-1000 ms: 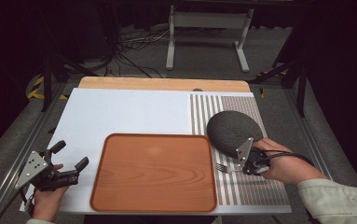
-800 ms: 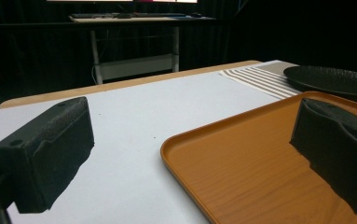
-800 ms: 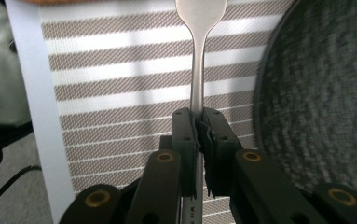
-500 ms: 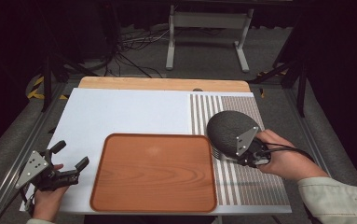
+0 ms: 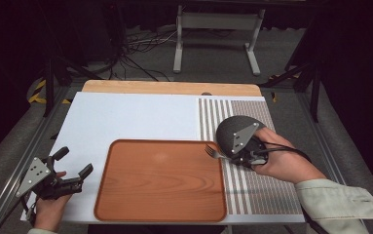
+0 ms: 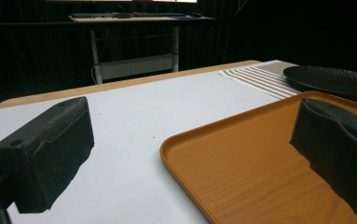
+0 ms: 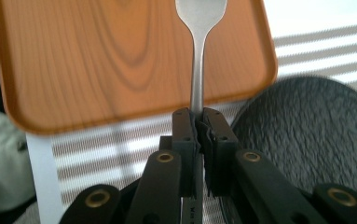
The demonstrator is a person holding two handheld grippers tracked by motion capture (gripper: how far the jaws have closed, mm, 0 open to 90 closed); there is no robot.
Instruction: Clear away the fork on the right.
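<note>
**Fork clamped in my right gripper, tines out over the tray's corner**

My right gripper (image 7: 199, 122) is clenched on the handle of a silver metal fork (image 7: 198, 51); in the right gripper view the two black jaws press together around the slim stem just below its neck. The fork's long axis runs straight along the gripper's own line, and its head points away from my hand. From the high view, that fork (image 5: 212, 152) lies roughly level, tines aimed to the left, and its head reaches just over the far right corner of the orange wood-grain rectangular tray (image 5: 160, 179). The gripper's grey three-cornered plate sits in front of a dark round textured plate (image 5: 227, 130), which rests on the striped grey-and-white placemat (image 5: 252, 180) along the table's right side.

My left gripper (image 5: 72, 163) hangs near the table's near left corner, well apart from the fork, and its jaws stand released, spread wide with nothing between them. In the left gripper view I see one jaw over the white surface and the other over the tray's rim (image 6: 185, 140).

The tray lies flat on the white tabletop (image 5: 135, 117), its right edge touching or overlapping the placemat. A light wooden strip (image 5: 169, 87) runs along the table's far edge. Beyond it the room is dark: grey floor, loose black cables (image 5: 135, 53) and a pale metal stand (image 5: 215, 34).
</note>
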